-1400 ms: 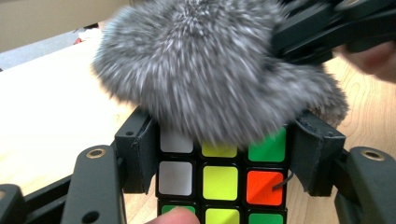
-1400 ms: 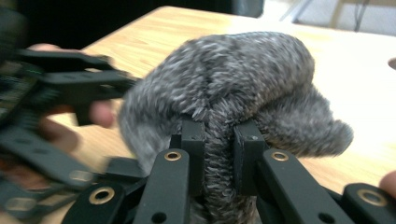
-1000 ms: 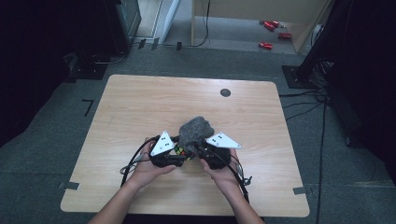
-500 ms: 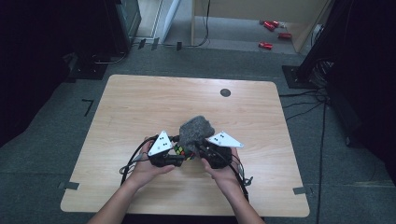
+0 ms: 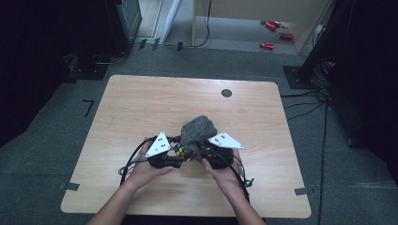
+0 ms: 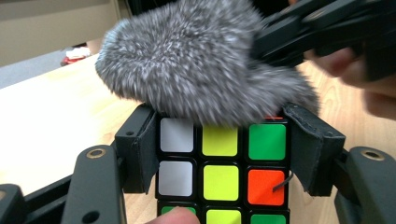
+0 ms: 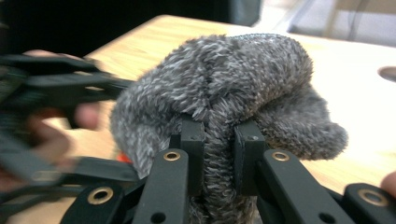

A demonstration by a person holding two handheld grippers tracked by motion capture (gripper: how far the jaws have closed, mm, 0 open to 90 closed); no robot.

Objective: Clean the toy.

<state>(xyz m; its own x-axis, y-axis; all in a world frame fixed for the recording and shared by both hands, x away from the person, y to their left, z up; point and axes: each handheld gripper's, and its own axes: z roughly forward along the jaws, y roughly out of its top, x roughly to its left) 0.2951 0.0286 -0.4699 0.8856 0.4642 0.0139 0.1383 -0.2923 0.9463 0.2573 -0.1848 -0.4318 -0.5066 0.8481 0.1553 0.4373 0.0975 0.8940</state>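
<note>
The puzzle cube [image 6: 221,163] is sitting clamped between my left gripper's [image 6: 222,156] jaws, near the table's [image 5: 141,103] front edge. My right gripper [image 7: 219,154] is pinching the grey cloth [image 7: 224,93], probably wiping the cube; next I am needing a steady rub across its top.

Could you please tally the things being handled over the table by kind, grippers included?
Puzzle cube: 1
Grey fuzzy cloth: 1
Handheld grippers: 2, the left gripper and the right gripper
Total: 4
</note>
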